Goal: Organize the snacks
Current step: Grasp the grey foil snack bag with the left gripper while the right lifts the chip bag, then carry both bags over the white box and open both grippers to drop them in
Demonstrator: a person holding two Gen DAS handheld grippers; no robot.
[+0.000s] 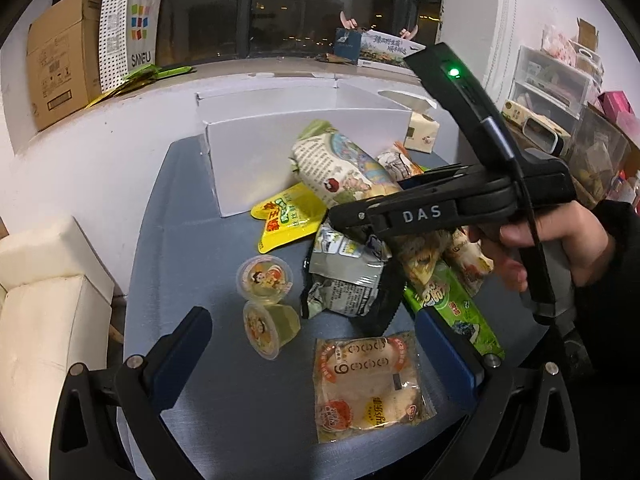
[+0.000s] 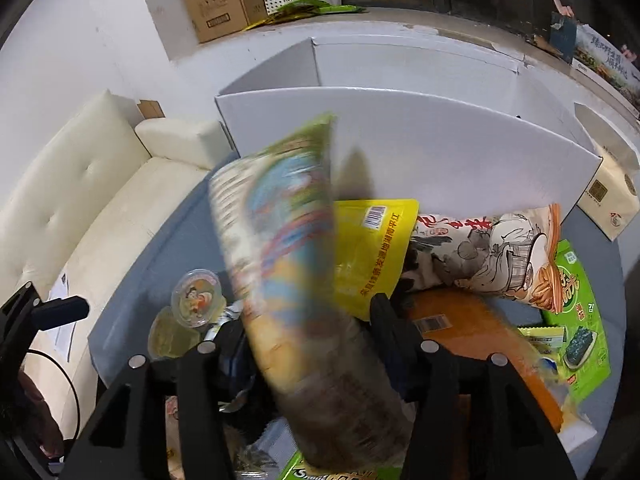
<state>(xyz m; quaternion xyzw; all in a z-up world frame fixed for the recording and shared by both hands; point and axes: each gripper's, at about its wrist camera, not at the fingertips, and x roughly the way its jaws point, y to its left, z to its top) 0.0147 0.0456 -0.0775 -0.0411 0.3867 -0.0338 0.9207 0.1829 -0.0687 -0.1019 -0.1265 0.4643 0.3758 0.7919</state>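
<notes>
Snacks lie heaped on a blue-grey table (image 1: 192,264) in front of an open white box (image 1: 280,136). My right gripper (image 2: 308,324) is shut on a large colourful snack bag (image 2: 280,248) and holds it tilted above the pile; the bag shows in the left wrist view (image 1: 344,168), with the right gripper (image 1: 340,216) beside it. My left gripper (image 1: 316,344) is open and empty, low over a round-cracker packet (image 1: 368,384). Two jelly cups (image 1: 264,276) (image 1: 268,328), a yellow pouch (image 1: 288,220), a grey packet (image 1: 348,276) and a green seaweed pack (image 1: 452,308) lie nearby.
A cream sofa (image 1: 44,320) stands left of the table. A tissue box (image 1: 420,132) sits right of the white box. A cardboard box (image 1: 60,60) and a SANFU bag (image 1: 132,28) stand on the window ledge. Plastic drawers (image 1: 552,80) stand at the right.
</notes>
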